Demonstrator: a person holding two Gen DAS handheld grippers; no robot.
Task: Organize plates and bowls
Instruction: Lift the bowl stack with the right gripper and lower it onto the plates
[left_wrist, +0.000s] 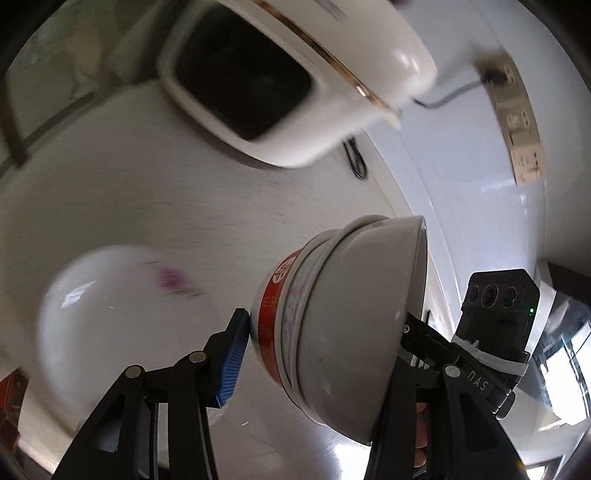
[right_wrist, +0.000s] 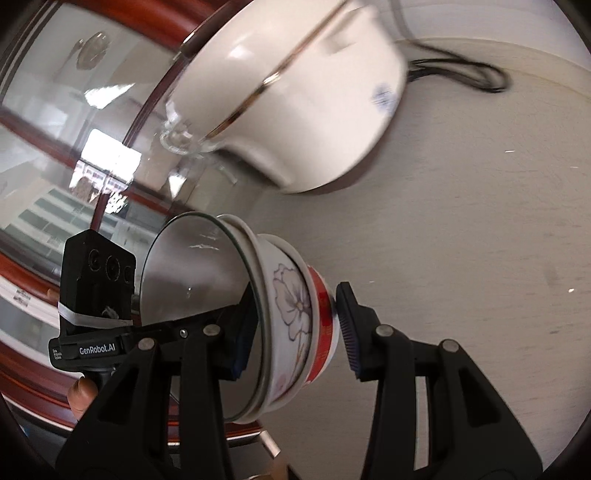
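A nested stack of bowls (left_wrist: 343, 332) is held tipped on its side above the white table (left_wrist: 147, 206): a plain white bowl outermost, a flowered one, and a red-banded one (left_wrist: 275, 306) at the base. My left gripper (left_wrist: 321, 347) is shut on the stack, blue pad (left_wrist: 232, 362) against the red-banded bowl. My right gripper (right_wrist: 295, 332) is shut on the same stack (right_wrist: 291, 325), one finger inside the rim, the other pad (right_wrist: 349, 328) at the red-banded base. A white plate (left_wrist: 110, 325) with a pink mark lies on the table at left.
A large white pot (left_wrist: 295, 74) with a gold-rimmed glass lid stands on the table behind, also in the right wrist view (right_wrist: 295, 107). A black cable (right_wrist: 461, 74) lies past it. A power strip (left_wrist: 517, 122) sits at the right. A red-framed glass surface (right_wrist: 55, 221) lies at left.
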